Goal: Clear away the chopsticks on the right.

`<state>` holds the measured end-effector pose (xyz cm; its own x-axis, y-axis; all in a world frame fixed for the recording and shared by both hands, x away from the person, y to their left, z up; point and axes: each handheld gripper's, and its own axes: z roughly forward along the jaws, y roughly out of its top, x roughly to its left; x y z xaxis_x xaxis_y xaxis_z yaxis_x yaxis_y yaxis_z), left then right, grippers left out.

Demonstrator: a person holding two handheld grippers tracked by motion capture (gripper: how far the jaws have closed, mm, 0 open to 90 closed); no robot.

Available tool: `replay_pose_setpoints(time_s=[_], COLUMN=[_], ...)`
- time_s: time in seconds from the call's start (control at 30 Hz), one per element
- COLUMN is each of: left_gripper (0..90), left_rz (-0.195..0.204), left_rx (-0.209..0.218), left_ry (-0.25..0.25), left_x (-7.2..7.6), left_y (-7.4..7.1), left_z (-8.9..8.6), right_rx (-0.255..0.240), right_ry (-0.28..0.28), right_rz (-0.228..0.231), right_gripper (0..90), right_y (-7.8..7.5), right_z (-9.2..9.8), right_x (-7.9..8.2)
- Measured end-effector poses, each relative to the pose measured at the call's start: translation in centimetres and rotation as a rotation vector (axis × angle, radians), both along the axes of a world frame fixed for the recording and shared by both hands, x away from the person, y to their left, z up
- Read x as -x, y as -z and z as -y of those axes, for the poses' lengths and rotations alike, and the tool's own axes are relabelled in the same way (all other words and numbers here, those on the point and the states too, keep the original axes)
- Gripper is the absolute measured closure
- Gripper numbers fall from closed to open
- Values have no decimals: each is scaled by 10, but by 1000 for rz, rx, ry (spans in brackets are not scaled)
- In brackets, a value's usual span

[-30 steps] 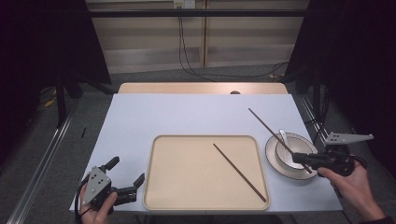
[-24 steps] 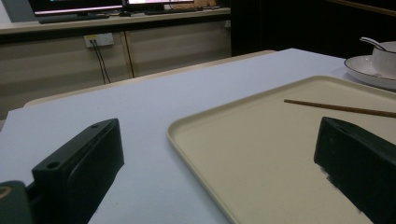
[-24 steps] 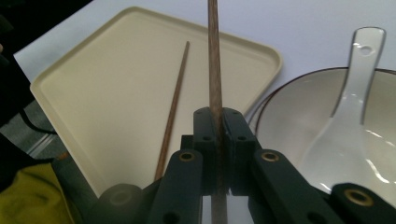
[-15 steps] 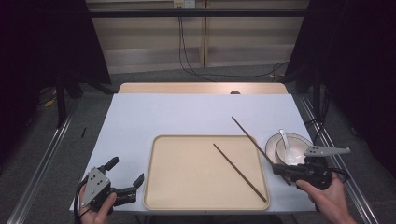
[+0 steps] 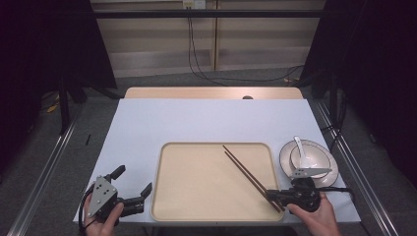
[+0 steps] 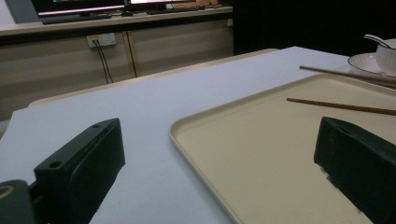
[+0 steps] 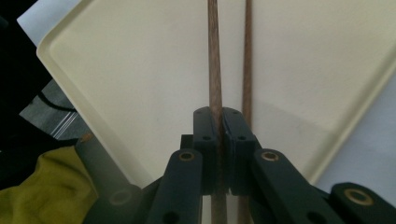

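A cream tray (image 5: 196, 182) lies at the table's near middle. One brown chopstick (image 5: 255, 184) rests on it diagonally. My right gripper (image 5: 272, 194) at the tray's near right corner is shut on a second chopstick (image 5: 231, 154), which runs just beside the first over the tray. In the right gripper view the gripper (image 7: 220, 114) clamps the held chopstick (image 7: 214, 60), and the loose chopstick (image 7: 247, 56) lies just to its right. My left gripper (image 5: 132, 179) rests open at the tray's near left corner. In the left gripper view the gripper (image 6: 219, 158) has nothing between its jaws, which straddle the tray's edge (image 6: 187, 135).
A white bowl with a spoon (image 5: 301, 150) stands on a white plate (image 5: 329, 172) right of the tray. The pale blue tabletop (image 5: 196, 120) stretches behind the tray. Dark floor and metal rails flank the table.
My right gripper has carried its chopstick left and down, from above the plate to over the tray beside the lying chopstick. The left gripper has stayed put.
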<state>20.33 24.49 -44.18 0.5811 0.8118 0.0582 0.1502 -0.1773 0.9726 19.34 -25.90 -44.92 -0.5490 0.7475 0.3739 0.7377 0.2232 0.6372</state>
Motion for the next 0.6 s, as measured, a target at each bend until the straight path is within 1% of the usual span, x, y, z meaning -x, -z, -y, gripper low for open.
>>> replay_pose_setpoints(time_s=[0.1, 0.2, 0.23, 0.3, 0.33, 0.4, 0.5, 0.6], left_gripper=[17, 17, 17, 17, 17, 15, 15, 15], left_rz=[-1, -4, -1, -3, -2, -3, -3, -3], left_rx=[4, 1, -2, 7, 4, 4, 3, 1], left_ry=[2, 5, 4, 5, 4, 4, 6, 2], left_x=[0, 0, 0, 1, 1, 1, 1, 1], left_y=[0, 0, 0, 0, 0, 0, 0, 0], left_z=[0, 0, -1, 0, 0, 0, 0, -1], right_rx=[-11, 12, 21, 14, 20, 22, 42, 39], right_ry=[-21, -7, 12, 33, 34, 41, 44, 49], right_rz=[-33, -45, -67, -99, -101, -119, -119, -120], right_gripper=[852, 852, 852, 852, 852, 852, 850, 847], right_y=[6, 9, 10, 14, 15, 18, 20, 20], right_z=[-8, -8, -9, -8, -8, -8, -9, -9], right_x=[1, -1, -1, -1, -1, -1, -2, -2])
